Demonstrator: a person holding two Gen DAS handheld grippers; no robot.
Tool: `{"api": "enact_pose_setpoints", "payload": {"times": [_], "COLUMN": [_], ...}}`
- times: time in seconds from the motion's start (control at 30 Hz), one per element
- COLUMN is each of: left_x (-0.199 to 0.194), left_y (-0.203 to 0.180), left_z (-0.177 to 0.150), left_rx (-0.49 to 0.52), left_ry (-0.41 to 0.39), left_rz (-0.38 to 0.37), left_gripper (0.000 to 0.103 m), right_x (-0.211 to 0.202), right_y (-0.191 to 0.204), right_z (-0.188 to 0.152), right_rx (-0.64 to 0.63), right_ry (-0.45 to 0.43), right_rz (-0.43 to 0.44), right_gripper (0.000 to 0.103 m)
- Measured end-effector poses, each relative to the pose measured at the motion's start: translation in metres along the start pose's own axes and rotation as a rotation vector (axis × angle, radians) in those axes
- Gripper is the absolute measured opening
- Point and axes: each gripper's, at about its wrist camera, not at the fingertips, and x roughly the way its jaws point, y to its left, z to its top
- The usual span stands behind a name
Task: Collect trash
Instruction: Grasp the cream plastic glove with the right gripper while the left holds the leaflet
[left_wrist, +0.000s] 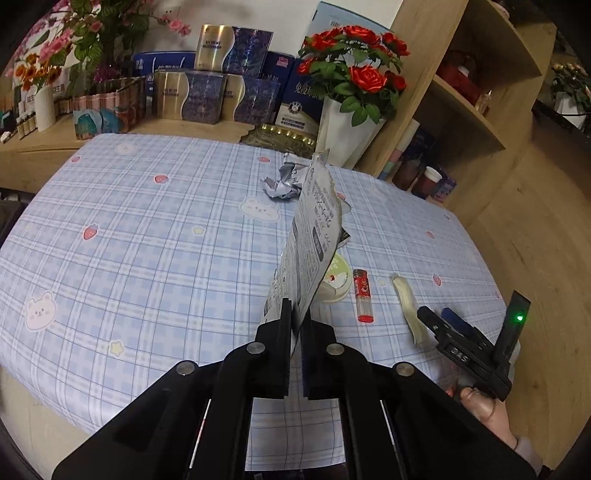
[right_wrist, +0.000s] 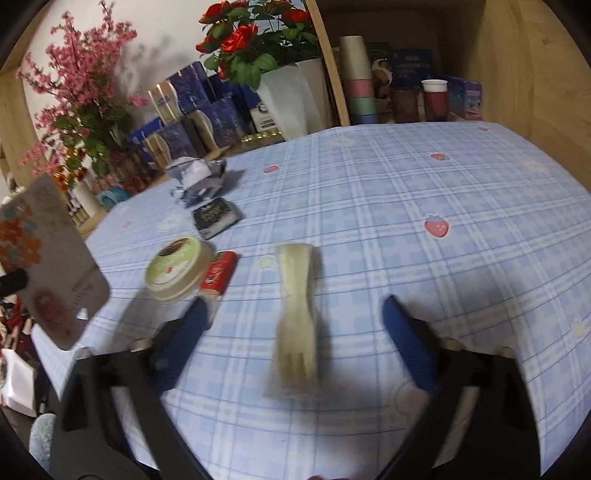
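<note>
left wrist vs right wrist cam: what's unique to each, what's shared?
Left wrist only: left gripper shut on a flat printed wrapper, its text side showing.

Right wrist only: the wide right gripper straddling the wrapped plastic fork, pads off it; a small black packet.

Both: crumpled foil, round green-lidded tub, red lighter, red roses, checked tablecloth.

a flat silver foil wrapper with printed text (left_wrist: 314, 236) stands on edge, raised above the tabletop. a crumpled silver foil ball (left_wrist: 282, 179) lies far back. a pale plastic fork in a clear sleeve (right_wrist: 297, 317) lies flat, lengthwise.
</note>
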Motion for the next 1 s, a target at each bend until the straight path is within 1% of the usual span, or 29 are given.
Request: {"api": "enact_pose_setpoints", "payload": {"times": [0.07,0.1,0.13,0.2,0.27,0.3,0.37,0.4,0.43,0.47,0.53,0.63,0.77,0.83,0.9,1.0], "left_x": [-0.003,-0.005,-0.006,-0.01,-0.01,-0.011,-0.011,-0.011,-0.011,-0.011,-0.013,-0.017,-0.026,-0.032,-0.04,-0.049], "left_y": [0.0,0.002,0.003,0.007,0.012,0.013,0.017,0.018,0.019,0.021,0.023,0.025,0.025,0.025,0.026,0.027], "left_z": [0.0,0.0,0.0,-0.003,-0.006,-0.007,-0.01,-0.012,-0.014,-0.016,-0.019,-0.024,-0.032,-0.036,-0.042,-0.049], "left_rx": [-0.005,-0.007,-0.009,-0.01,-0.012,-0.016,-0.02,-0.019,-0.02,-0.023,-0.029,-0.035,-0.036,-0.032,-0.033,-0.034], "left_ry": [-0.01,-0.013,-0.018,-0.027,-0.029,-0.029,-0.027,-0.026,-0.025,-0.025,-0.023,-0.022,-0.019,-0.019,-0.021,-0.019], "left_rz": [-0.007,-0.009,-0.009,-0.003,0.005,0.006,0.008,0.01,0.011,0.009,0.004,-0.003,-0.01,-0.01,-0.015,-0.021], "left_gripper": [0.004,0.004,0.004,0.004,0.004,0.004,0.004,0.004,0.004,0.004,0.004,0.004,0.004,0.004,0.004,0.004], "right_x": [0.008,0.013,0.015,0.022,0.032,0.034,0.036,0.037,0.037,0.036,0.035,0.031,0.022,0.013,0.003,-0.008], "right_y": [0.002,0.005,0.008,0.017,0.018,0.017,0.018,0.021,0.023,0.026,0.027,0.022,0.018,0.015,0.012,0.015], "right_z": [0.001,0.002,0.002,0.002,0.0,0.001,0.001,0.0,-0.001,-0.002,-0.004,-0.003,-0.002,-0.001,-0.002,-0.008], "right_rx": [-0.012,-0.026,-0.049,-0.101,-0.102,-0.094,-0.102,-0.124,-0.139,-0.151,-0.161,-0.134,-0.102,-0.069,-0.039,-0.044], "right_ry": [0.036,0.057,0.067,0.083,0.127,0.136,0.136,0.138,0.136,0.132,0.128,0.121,0.085,0.064,0.047,0.04], "right_rz": [-0.036,-0.041,-0.056,-0.089,-0.108,-0.119,-0.143,-0.169,-0.178,-0.174,-0.161,-0.127,-0.081,-0.037,0.0,0.03], "right_gripper": [0.077,0.071,0.068,0.068,0.064,0.06,0.058,0.051,0.035,0.026,0.024,0.024,0.024,0.014,0.014,0.014]}}
